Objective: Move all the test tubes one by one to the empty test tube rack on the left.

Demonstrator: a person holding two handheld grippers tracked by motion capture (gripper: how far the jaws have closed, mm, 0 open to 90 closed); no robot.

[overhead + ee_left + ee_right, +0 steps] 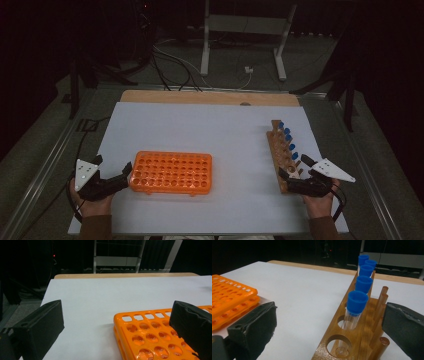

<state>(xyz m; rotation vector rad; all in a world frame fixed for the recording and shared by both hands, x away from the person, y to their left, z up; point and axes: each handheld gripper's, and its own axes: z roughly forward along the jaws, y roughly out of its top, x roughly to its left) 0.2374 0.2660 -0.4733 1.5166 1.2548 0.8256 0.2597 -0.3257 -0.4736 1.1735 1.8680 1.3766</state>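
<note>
We hold left gripper wide open at 9 o'clock of the empty orange plastic hole rack, likely to steady it | right gripper wide open by brown wooden rack at 3 o'clock | nearest blue-capped clear tube sits upright, ready to grab.

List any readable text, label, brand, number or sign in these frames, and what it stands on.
None can be read. The orange rack, the wooden rack, the blue-capped tubes and the white table cover show no lettering or numbers. Both grippers' grey plates, left and right, look blank.
</note>
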